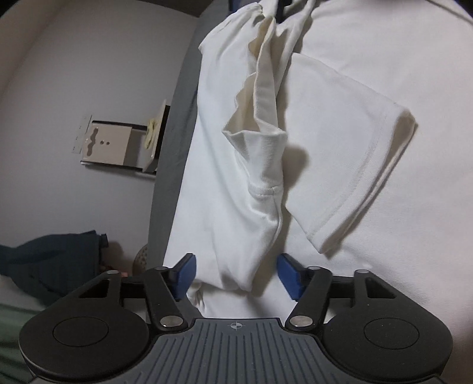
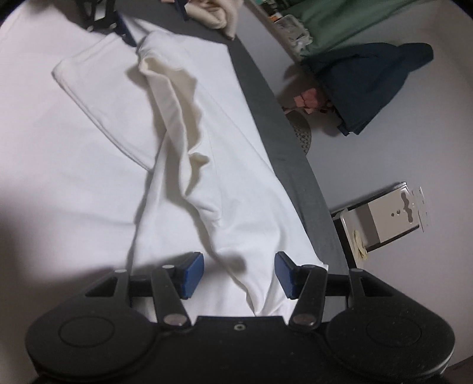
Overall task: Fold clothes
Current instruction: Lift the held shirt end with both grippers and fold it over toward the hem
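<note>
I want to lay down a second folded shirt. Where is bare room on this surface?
Free: the white sheet left of the white T-shirt in the right wrist view. Crowded: the grey edge strip by the shirt is narrow, with a cream cloth bundle at its far end.

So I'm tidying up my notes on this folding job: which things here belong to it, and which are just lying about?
Part of the job:
- white T-shirt, spread on the table
- left gripper, open, cloth between its fingers
- right gripper, open, cloth between its fingers

Just lying about:
- dark blue garment
- cream cloth at the table's far edge
- small box on the floor
</note>
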